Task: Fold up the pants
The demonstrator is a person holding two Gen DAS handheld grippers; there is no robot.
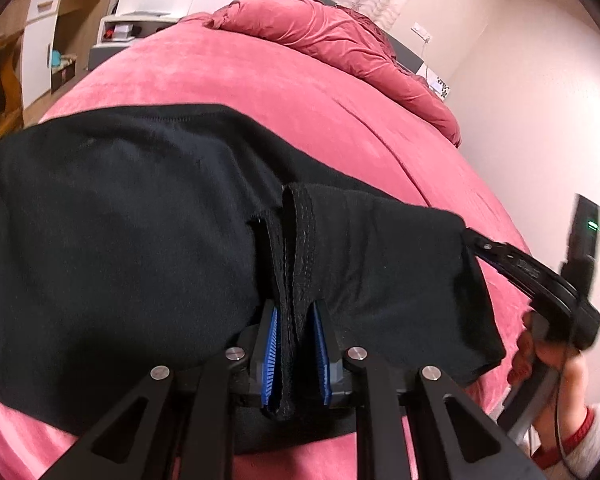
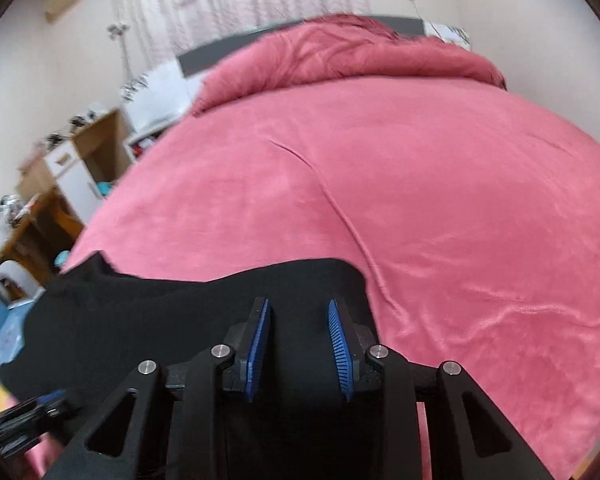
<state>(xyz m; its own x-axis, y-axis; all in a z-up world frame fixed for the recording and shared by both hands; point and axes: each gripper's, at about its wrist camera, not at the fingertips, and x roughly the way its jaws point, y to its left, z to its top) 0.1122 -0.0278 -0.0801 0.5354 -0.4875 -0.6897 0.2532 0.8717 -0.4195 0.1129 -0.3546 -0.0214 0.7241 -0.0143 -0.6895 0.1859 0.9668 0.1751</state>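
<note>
While left gripper (image 1: 296,344) clamps pants (image 1: 120,220) hem | right gripper (image 2: 298,348) parted above them

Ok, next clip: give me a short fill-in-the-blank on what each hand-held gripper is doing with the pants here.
1. The left hand-held gripper is clamped on a stitched fold of the ____ pants.
2. The pants lie on a ____ bedspread.
3. The right hand-held gripper has its jaws ____, with nothing pinched between the pads.
4. Both grippers carry ribbed pads coloured ____.

Missing words: black; pink; open; blue
</note>
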